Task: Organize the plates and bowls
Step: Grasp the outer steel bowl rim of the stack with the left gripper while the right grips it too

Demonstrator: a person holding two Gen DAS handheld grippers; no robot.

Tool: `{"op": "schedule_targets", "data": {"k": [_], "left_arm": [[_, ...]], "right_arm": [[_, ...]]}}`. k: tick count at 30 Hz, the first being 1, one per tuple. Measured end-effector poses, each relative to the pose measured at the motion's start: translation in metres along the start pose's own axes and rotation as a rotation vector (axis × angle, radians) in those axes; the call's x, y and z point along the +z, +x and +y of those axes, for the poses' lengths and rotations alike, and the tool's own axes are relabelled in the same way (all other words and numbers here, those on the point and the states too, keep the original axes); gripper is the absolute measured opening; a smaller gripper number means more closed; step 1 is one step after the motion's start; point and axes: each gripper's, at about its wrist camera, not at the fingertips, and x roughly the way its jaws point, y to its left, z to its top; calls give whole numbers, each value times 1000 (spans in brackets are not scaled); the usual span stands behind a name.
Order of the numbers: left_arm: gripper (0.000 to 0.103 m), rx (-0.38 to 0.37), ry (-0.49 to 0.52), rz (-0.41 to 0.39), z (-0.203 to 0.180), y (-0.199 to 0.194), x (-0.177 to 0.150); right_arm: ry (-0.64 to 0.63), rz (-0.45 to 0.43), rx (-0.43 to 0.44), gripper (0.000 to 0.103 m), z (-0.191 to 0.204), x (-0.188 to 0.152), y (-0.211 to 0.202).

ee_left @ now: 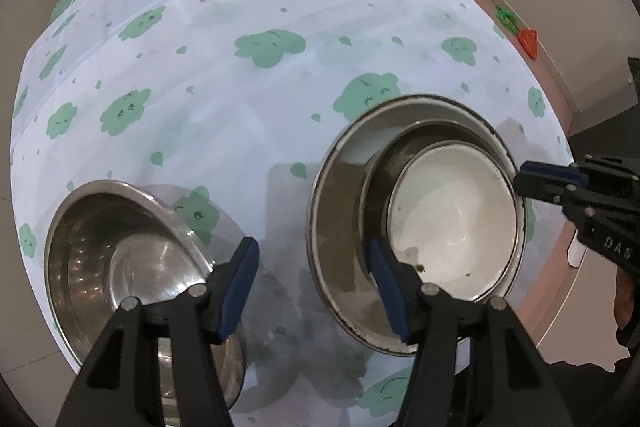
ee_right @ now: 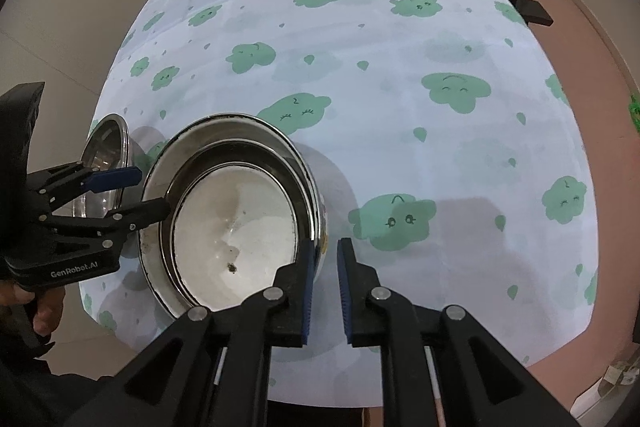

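**A:** Working from the big stuff down: the desk (ee_right: 400, 155), with its cloud-print cloth, is carrying a nested stack (ee_right: 236, 215) near the front edge. That's a white bowl (ee_right: 236, 227) sitting inside a steel bowl, which is sitting inside a wider steel dish. A lone steel bowl (ee_left: 120, 255) is standing apart on the left of it.

**B:** Grippers?

**A:** The left hand-held gripper (ee_left: 316, 283) is sitting about half open and gripping nothing. One finger is dipping inside the stack's near rim and the other is hanging over the cloth between the stack and the lone bowl. The right hand-held gripper (ee_right: 325, 287) is nearly closed, leaving only a narrow gap with nothing in it, just beside the stack's outer wall.

**B:** Risks?

**A:** The stack is looking tilted (fisheye, so I'm not trusting that fully). If the left one is closing on a single rim, I'm expecting the inner bowls to slide or clatter out. The right fingers are crowding the steel wall, so a nudge is likely shoving the whole stack toward the edge. The cloth is probably dragging along too.
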Motion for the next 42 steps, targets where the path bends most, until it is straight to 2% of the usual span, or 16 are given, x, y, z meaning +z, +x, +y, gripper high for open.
{"op": "schedule_targets", "data": {"k": [4,9,12,16,19,25,42], "left_arm": [[55,-22,0,15,-1,4,1],[31,-79,-8,38,-4,7,1],[31,-68,2,38,-7,8,1],[31,-97,-25,46,-4,9,1],[30,-92,-19,41,-4,8,1],[29,-99,-25,34,0,7,1],[29,-60,-1,21,-10,2,0]], "right_arm": [[-6,2,12,13,2,0,6],[3,12,39,13,-1,1,7],[-4,13,41,12,0,1,8],[10,40,69,11,-2,1,17],[-20,36,43,10,5,1,16],[-20,40,48,10,4,0,15],[-25,35,35,10,3,1,10]]}}
